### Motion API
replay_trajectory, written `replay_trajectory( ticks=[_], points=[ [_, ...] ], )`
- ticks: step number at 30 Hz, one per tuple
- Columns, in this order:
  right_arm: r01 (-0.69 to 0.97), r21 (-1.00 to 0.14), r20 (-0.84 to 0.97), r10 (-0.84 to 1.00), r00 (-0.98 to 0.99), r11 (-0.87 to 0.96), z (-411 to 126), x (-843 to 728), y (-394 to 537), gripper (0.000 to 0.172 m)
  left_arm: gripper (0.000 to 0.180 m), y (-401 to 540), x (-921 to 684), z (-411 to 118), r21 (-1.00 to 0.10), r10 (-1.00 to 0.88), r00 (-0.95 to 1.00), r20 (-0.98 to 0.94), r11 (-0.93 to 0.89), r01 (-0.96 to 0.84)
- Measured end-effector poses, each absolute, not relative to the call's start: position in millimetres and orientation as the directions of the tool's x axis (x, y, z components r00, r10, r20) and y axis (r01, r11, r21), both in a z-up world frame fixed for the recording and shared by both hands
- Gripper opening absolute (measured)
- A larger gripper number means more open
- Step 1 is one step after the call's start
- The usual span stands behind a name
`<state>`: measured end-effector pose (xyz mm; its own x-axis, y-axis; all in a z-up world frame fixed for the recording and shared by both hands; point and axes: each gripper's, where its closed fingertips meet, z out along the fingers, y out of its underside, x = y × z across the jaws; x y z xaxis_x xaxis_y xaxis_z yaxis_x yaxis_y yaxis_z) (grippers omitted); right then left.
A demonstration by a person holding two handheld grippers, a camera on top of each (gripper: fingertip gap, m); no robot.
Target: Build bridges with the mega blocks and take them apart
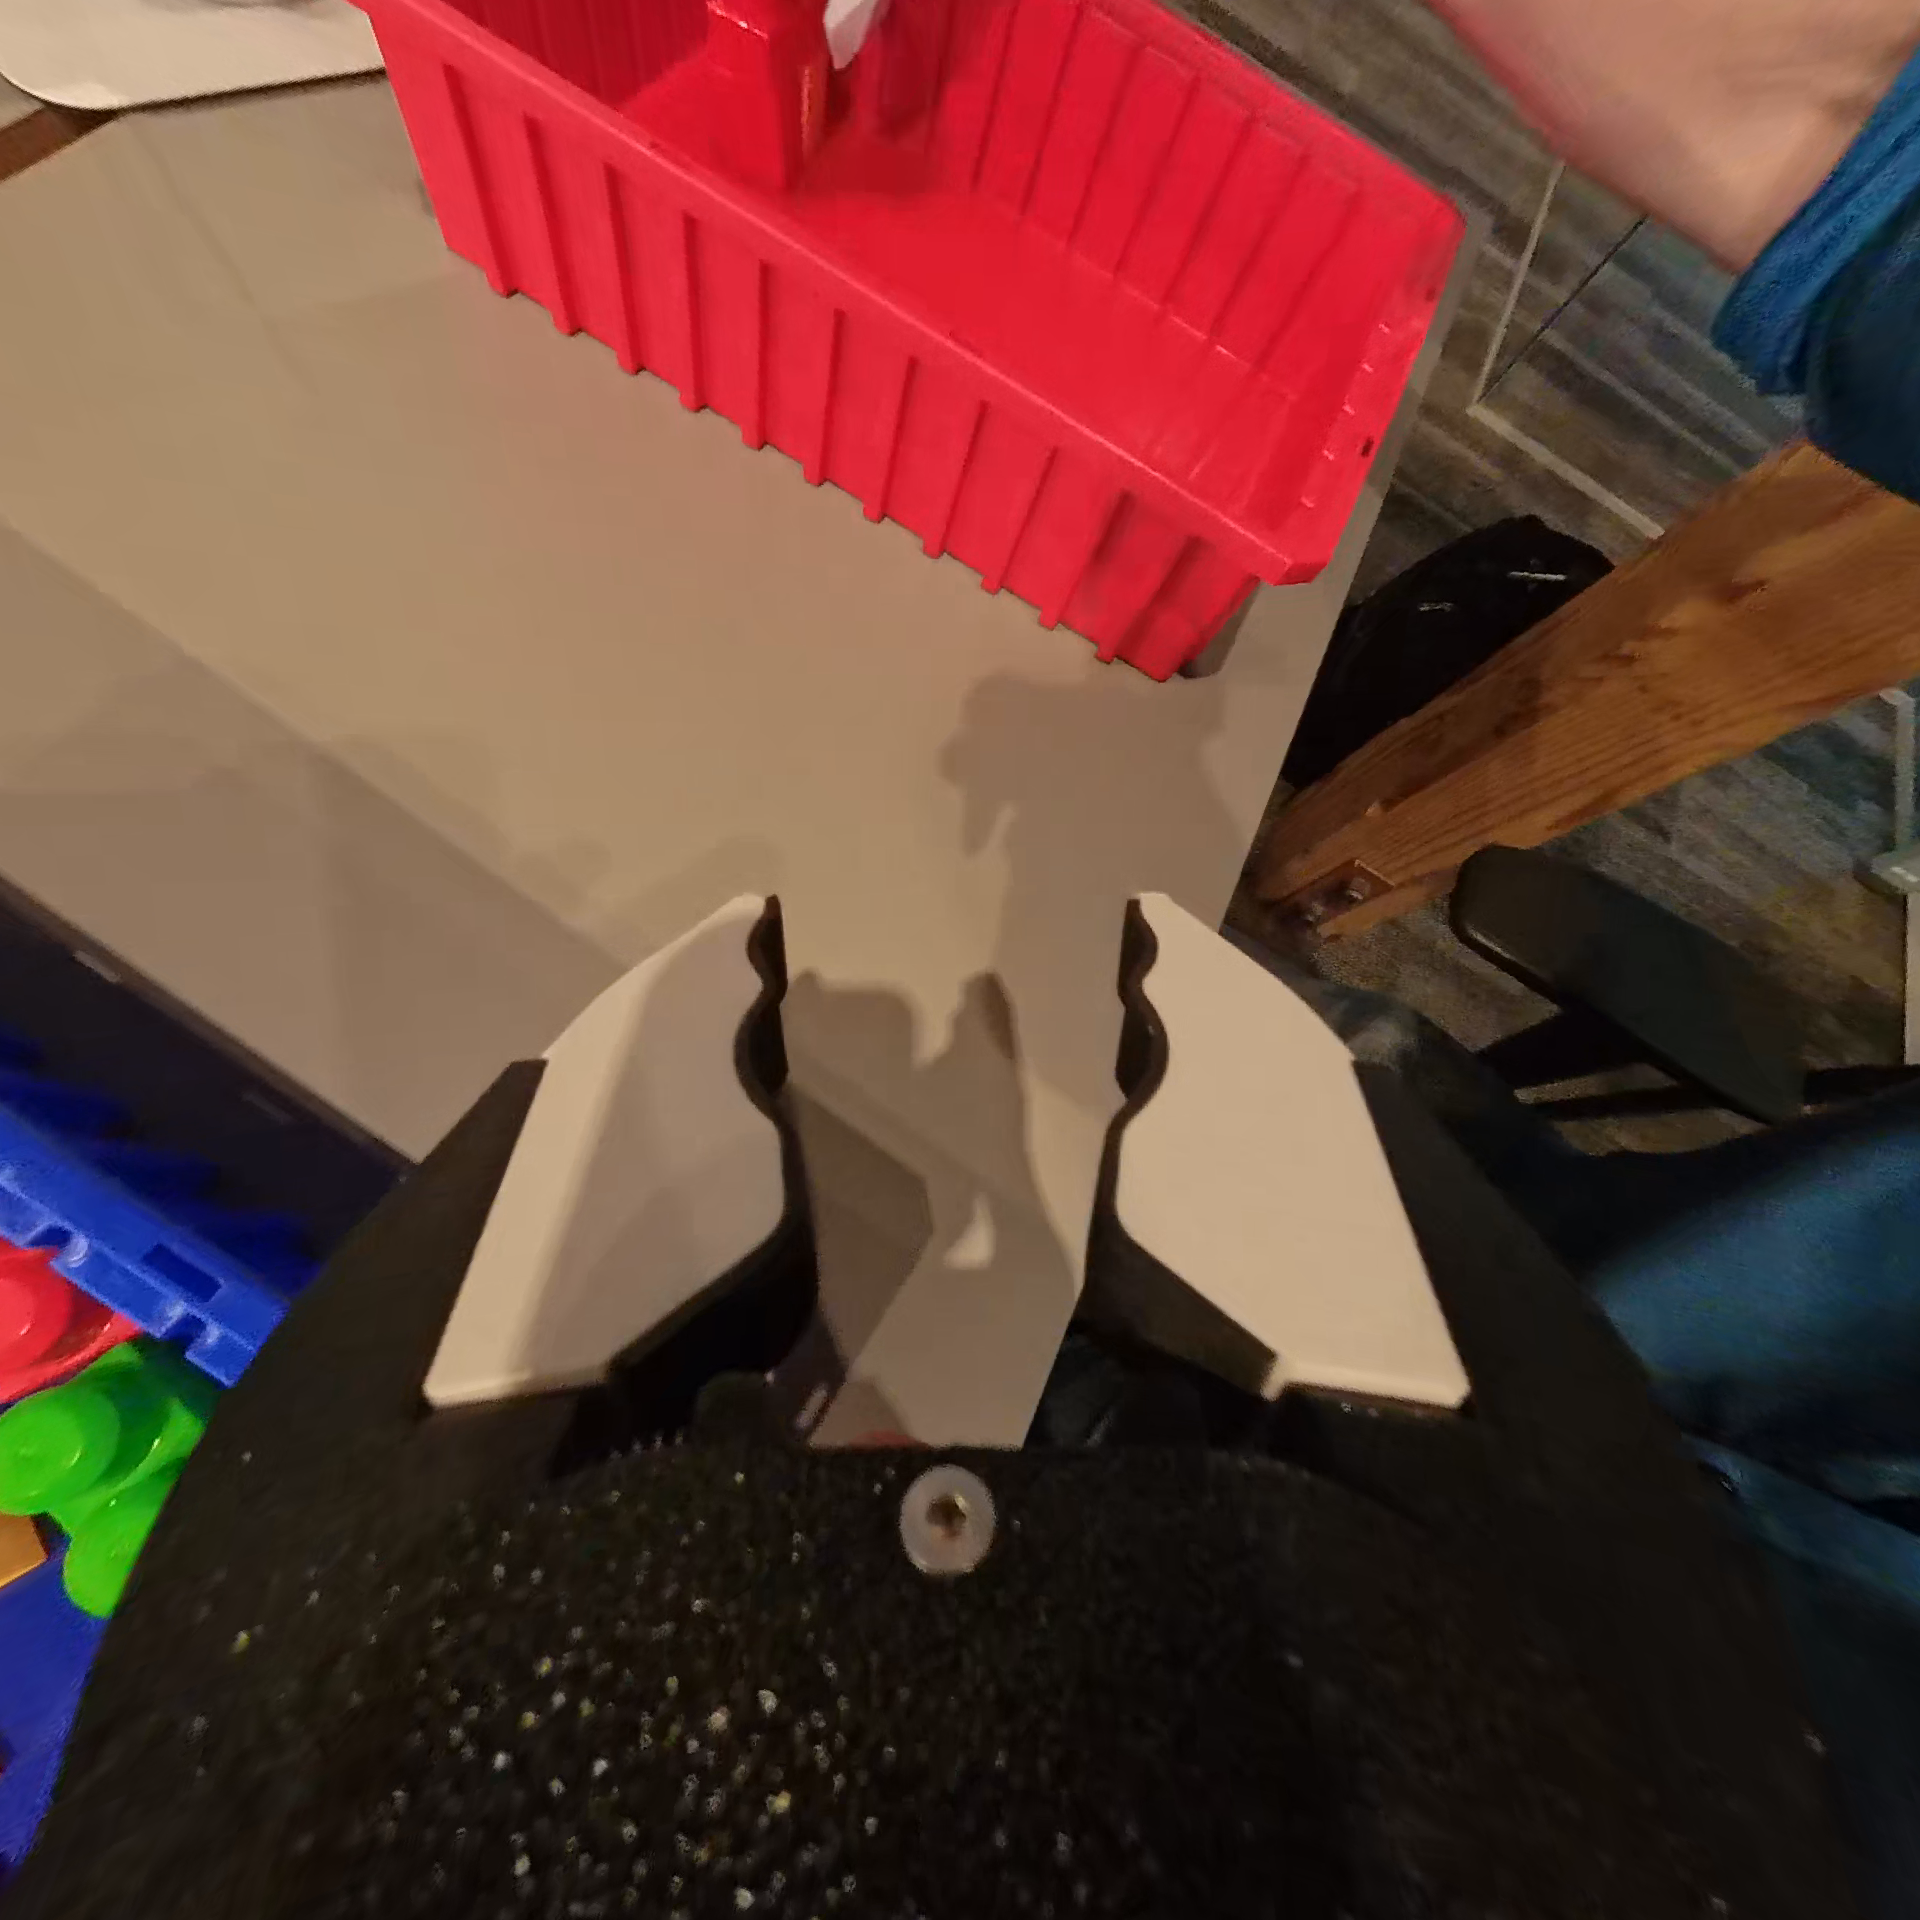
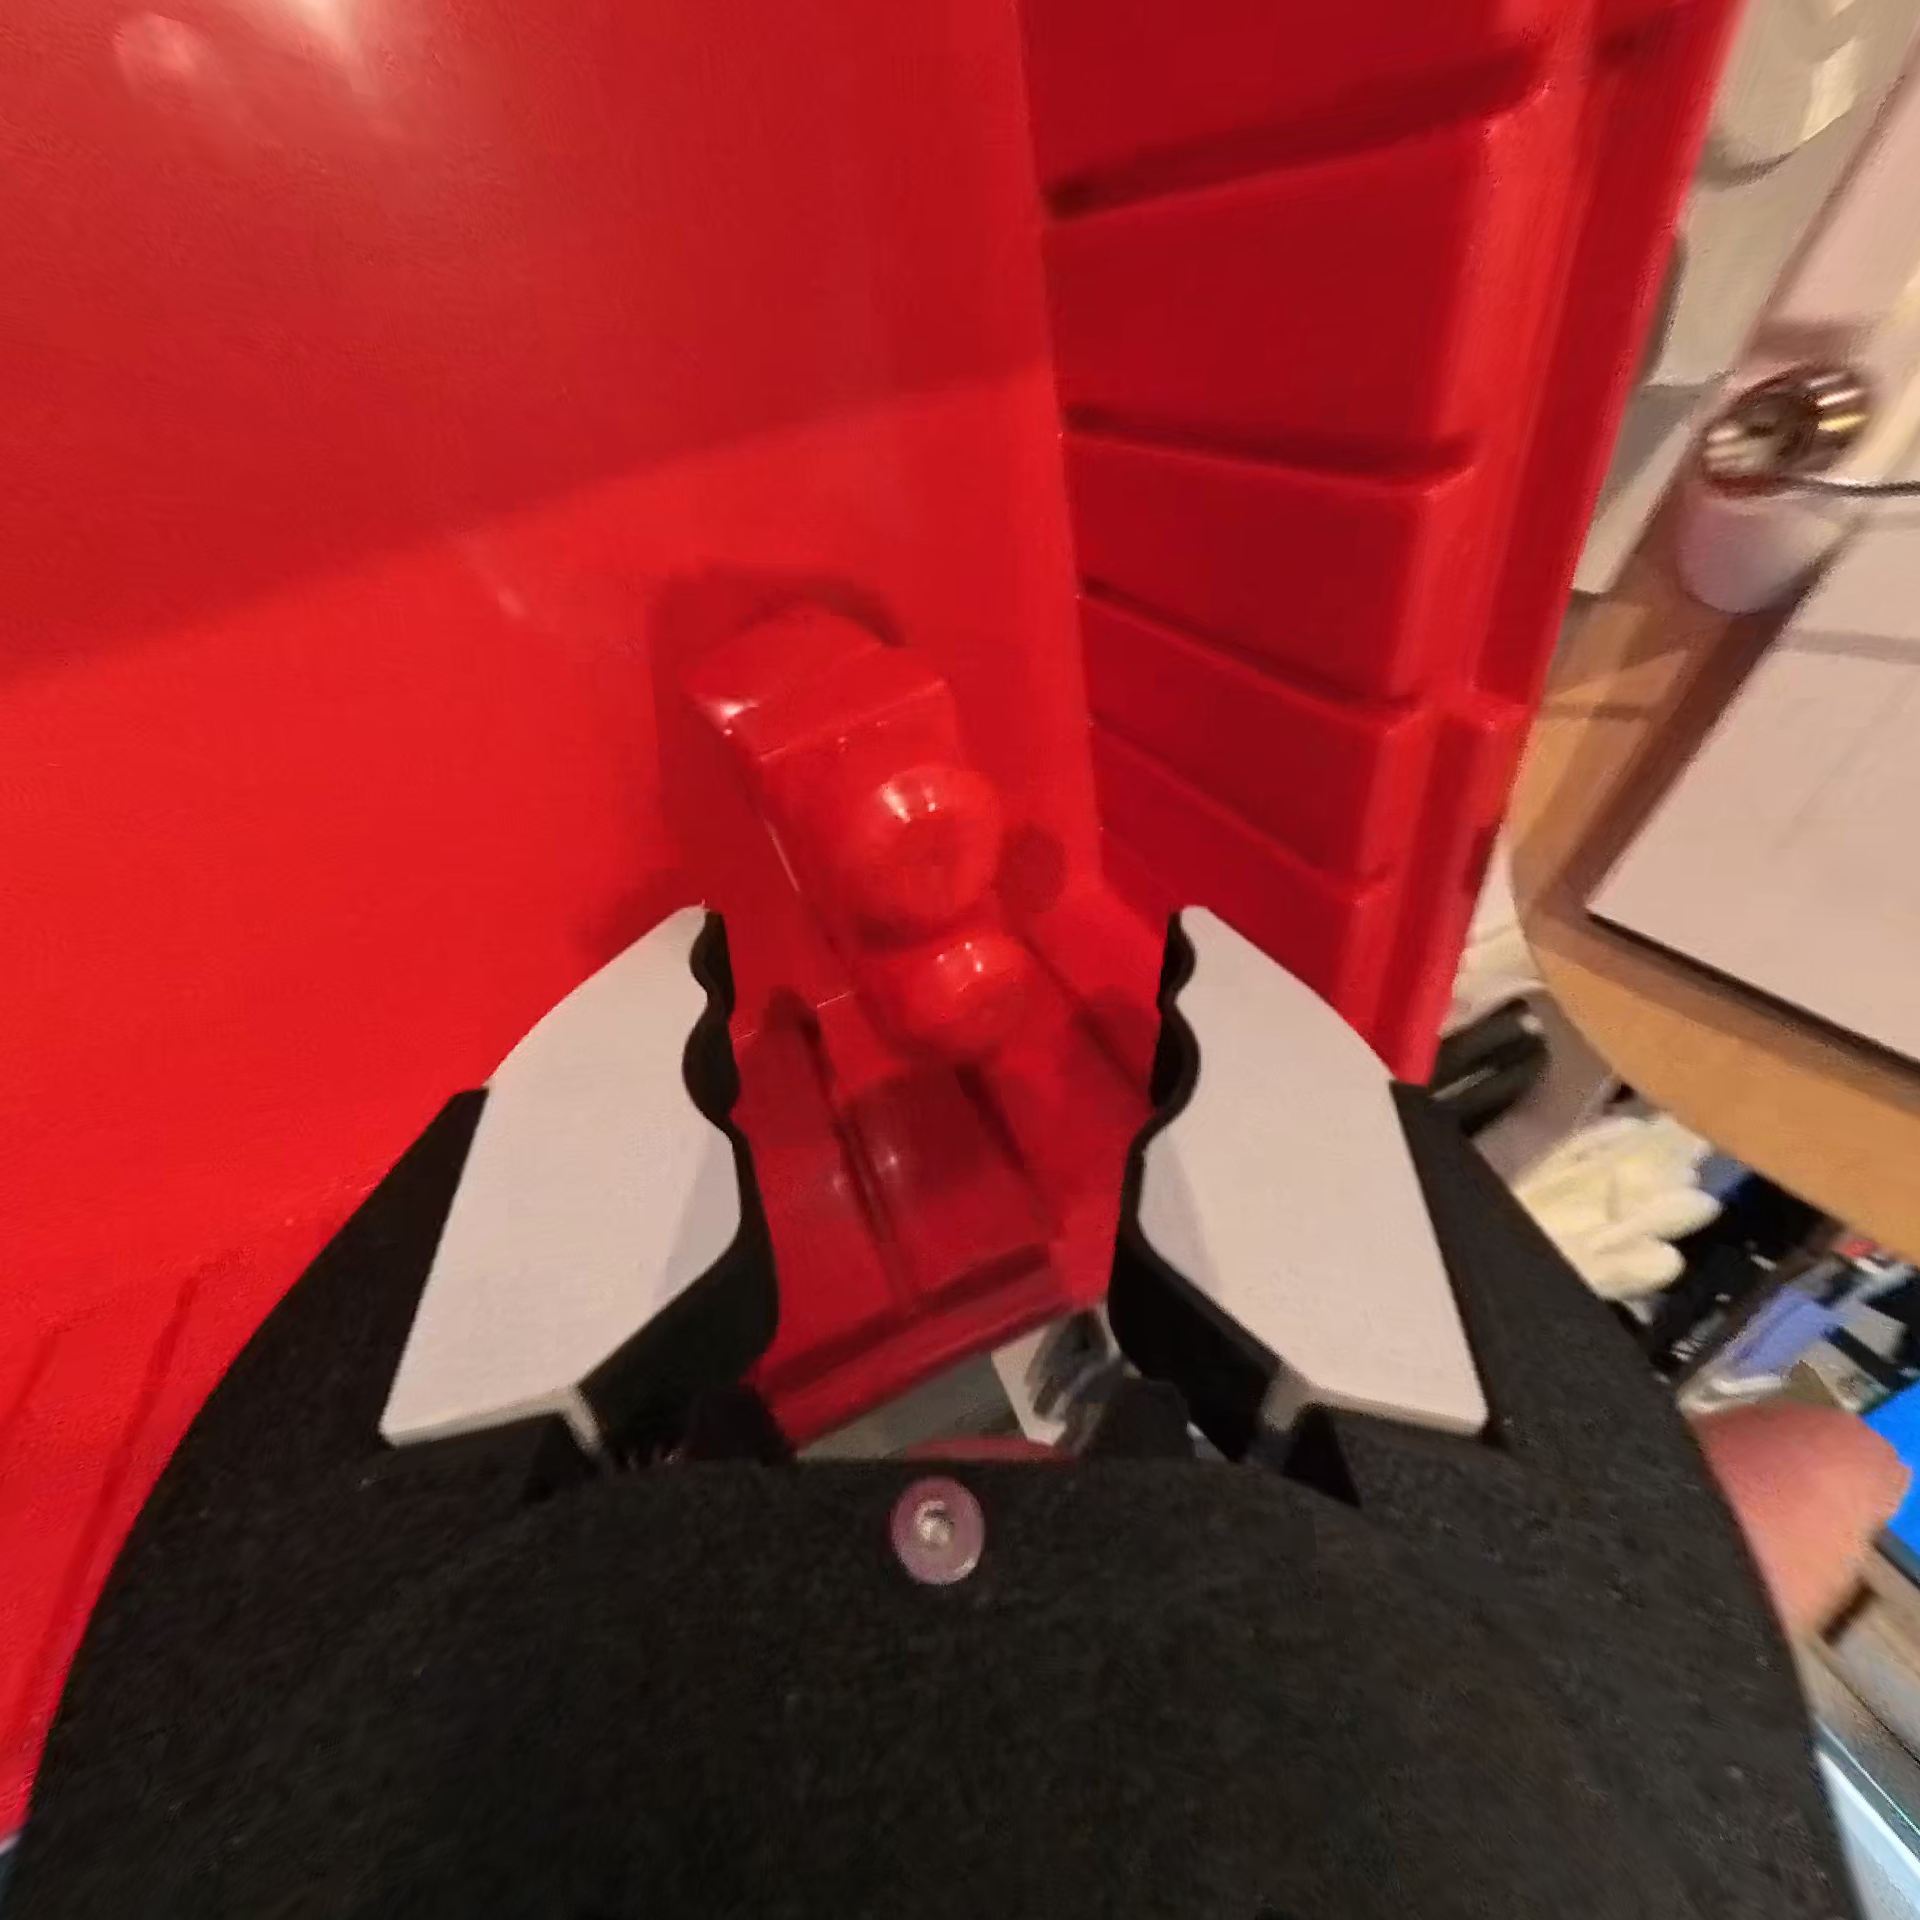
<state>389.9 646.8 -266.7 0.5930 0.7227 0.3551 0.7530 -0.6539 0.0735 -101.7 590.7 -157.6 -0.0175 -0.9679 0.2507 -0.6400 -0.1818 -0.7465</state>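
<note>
- Red mega block [image 2: 831, 748]: inside the red bin [image 1: 1039, 395], close to a ribbed corner of it, studs turned toward the right gripper; whether lying on the bin floor or leaning on the wall, cannot tell.
- Right gripper [image 2: 940, 935]: inside the bin, jaws spread wide either side of the block, gaps visible at both pads, nothing pinched.
- Left gripper [image 1: 951, 920]: over bare table [image 1: 416, 623] near its right edge, jaws spread, nothing between them.
- More blocks, red and green [image 1: 94, 1455], in a blue bin [image 1: 135, 1247] off the table's near-left edge.
- Handling, judged: hollow hard plastic, light, stiff, not fragile; glossy faces likely slippery.
- Best hold, judged: two flat opposite side walls, squarely, below the rounded studs; studs poor for pinching; bin wall close by, little room for the outer finger.
</note>
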Motion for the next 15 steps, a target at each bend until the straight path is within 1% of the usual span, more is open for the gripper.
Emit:
replay_trajectory(
  ticks=[1, 2, 3, 4, 6, 9, 12, 15],
  points=[
    [0.744, 0.090, 0.316, 0.728, 0.609, -0.662, -275.0, 393.4, 645.2, 0.079, 0.061, 591.5, -100.7, -158.2, -0.746, -0.967, -0.019, 0.255, -0.184, -0.640],
    [0.735, 0.118, 0.272, 0.733, 0.623, -0.668, -282.9, 396.2, 640.5, 0.074, 0.061, 592.1, -99.7, -158.5, -0.747, -0.966, -0.021, 0.257, -0.185, -0.639],
    [0.723, 0.157, 0.223, 0.738, 0.637, -0.672, -289.5, 398.0, 632.6, 0.056, 0.061, 592.4, -98.7, -158.9, -0.747, -0.966, -0.023, 0.256, -0.183, -0.640],
    [0.704, 0.188, 0.228, 0.728, 0.647, -0.685, -291.3, 402.8, 629.7, 0.044, 0.061, 592.5, -97.8, -159.8, -0.745, -0.967, -0.026, 0.255, -0.179, -0.643],
    [0.661, 0.150, 0.179, 0.678, 0.713, -0.735, -288.9, 394.9, 624.0, 0.041, 0.060, 592.4, -96.0, -161.9, -0.741, -0.968, -0.031, 0.250, -0.170, -0.650],
    [0.612, 0.134, 0.237, 0.625, 0.744, -0.779, -261.8, 391.9, 616.7, 0.041, 0.060, 591.9, -94.8, -164.3, -0.737, -0.967, -0.035, 0.253, -0.169, -0.655],
    [0.647, 0.002, 0.275, 0.622, 0.733, -0.762, -210.1, 350.9, 620.8, 0.038, 0.060, 592.1, -97.3, -163.9, -0.735, -0.966, -0.025, 0.257, -0.178, -0.654],
    [0.754, -0.132, 0.281, 0.705, 0.651, -0.644, -163.8, 265.8, 630.5, 0.037, 0.060, 593.1, -101.6, -157.0, -0.749, -0.969, -0.017, 0.247, -0.180, -0.638]
  ],
)
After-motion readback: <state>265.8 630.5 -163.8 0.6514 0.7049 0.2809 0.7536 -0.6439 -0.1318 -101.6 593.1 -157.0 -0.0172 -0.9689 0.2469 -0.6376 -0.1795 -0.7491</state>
